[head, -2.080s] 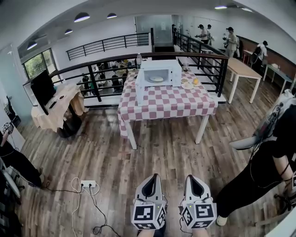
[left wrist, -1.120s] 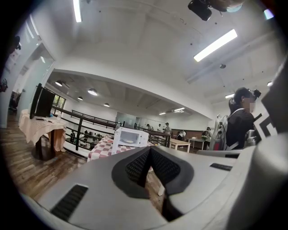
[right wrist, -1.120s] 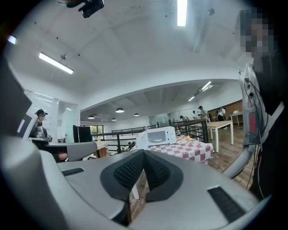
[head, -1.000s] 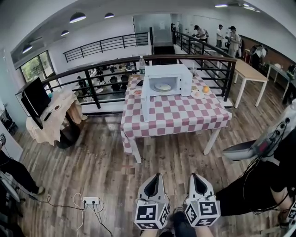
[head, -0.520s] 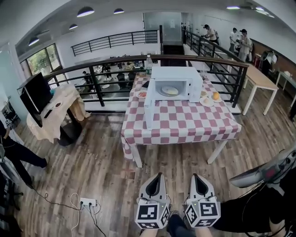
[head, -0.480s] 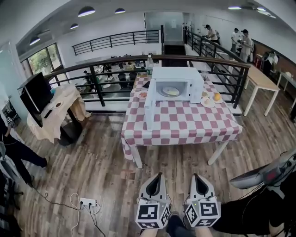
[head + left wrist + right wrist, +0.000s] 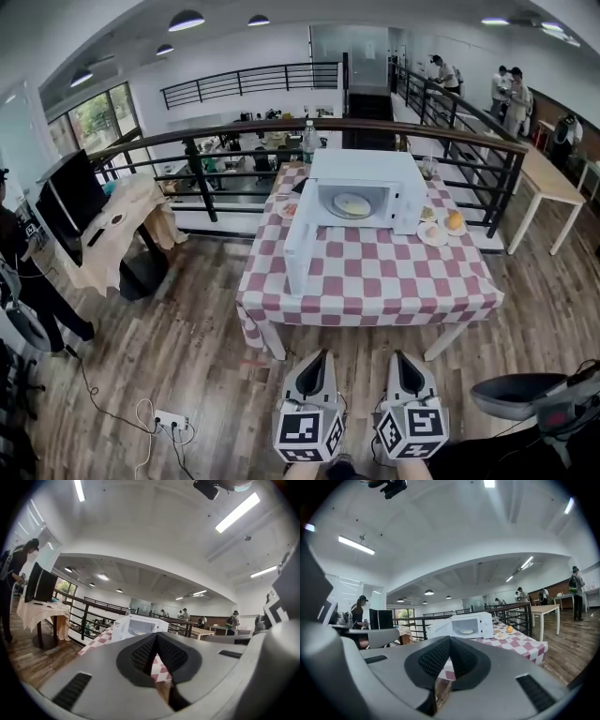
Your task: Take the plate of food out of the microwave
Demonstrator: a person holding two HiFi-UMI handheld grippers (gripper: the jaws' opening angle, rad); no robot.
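A white microwave (image 7: pixel 366 192) stands on a red-and-white checked table (image 7: pixel 375 281), with its door (image 7: pixel 300 251) swung open to the left. Inside it lies a plate of food (image 7: pixel 352 203). Both grippers are held low in front of me, well short of the table. My left gripper (image 7: pixel 315 360) is shut with nothing in it, and so is my right gripper (image 7: pixel 401 360). In the right gripper view the microwave (image 7: pixel 468 625) and its plate (image 7: pixel 466 631) show beyond the shut right gripper (image 7: pixel 450 654). In the left gripper view the microwave (image 7: pixel 138 625) shows above the shut left gripper (image 7: pixel 155 649).
Small plates and an orange (image 7: pixel 454 221) sit right of the microwave, a plate (image 7: pixel 288 209) left of it, a bottle (image 7: pixel 307 141) behind. A black railing (image 7: pixel 234 141) runs behind the table. A draped side table with a monitor (image 7: pixel 75 192), a person (image 7: pixel 23 272) and a power strip (image 7: pixel 169 420) are at the left.
I have come closer to the checked table, so the microwave is larger and lower in the head view. Both grippers have stayed shut in the same spot.
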